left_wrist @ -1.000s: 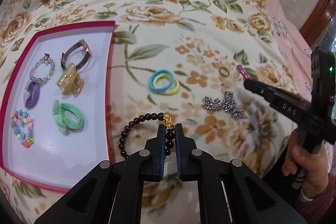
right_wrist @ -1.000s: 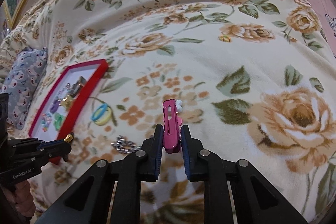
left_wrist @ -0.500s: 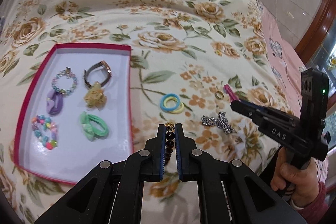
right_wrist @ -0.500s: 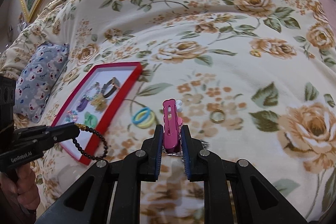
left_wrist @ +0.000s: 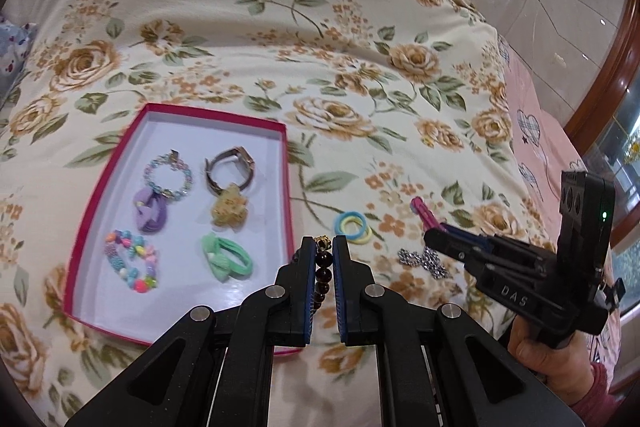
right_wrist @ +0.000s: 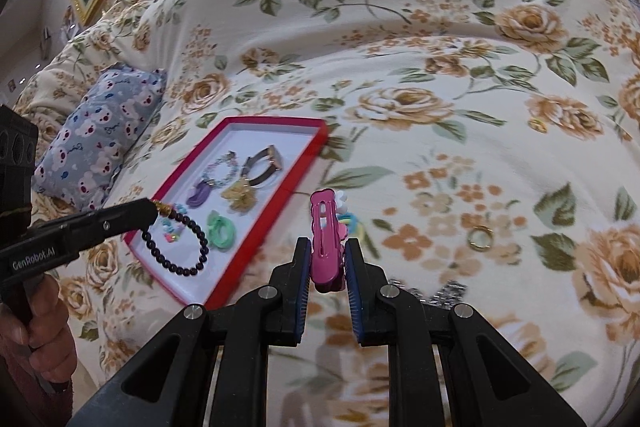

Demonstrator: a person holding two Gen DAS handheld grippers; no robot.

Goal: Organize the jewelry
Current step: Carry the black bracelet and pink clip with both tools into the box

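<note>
Jewelry is split between two tools: a dark beaded bracelet [right_wrist: 176, 243] is pinched by the left gripper [left_wrist: 323, 247] and hangs over the red-rimmed tray [right_wrist: 276, 203], while a pink hair clip [right_wrist: 326, 239] is clamped upright in the right gripper [right_wrist: 327, 259]. A gold ring [right_wrist: 480, 238] lies on the floral bedspread [right_wrist: 440, 67].

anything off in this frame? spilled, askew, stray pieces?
Nothing damaged. Still loose on the quilt outside the red tray: blue and yellow hair ties, silver chain and gold ring. Left gripper holds the black bead bracelet, right gripper the pink hair clip.
</note>
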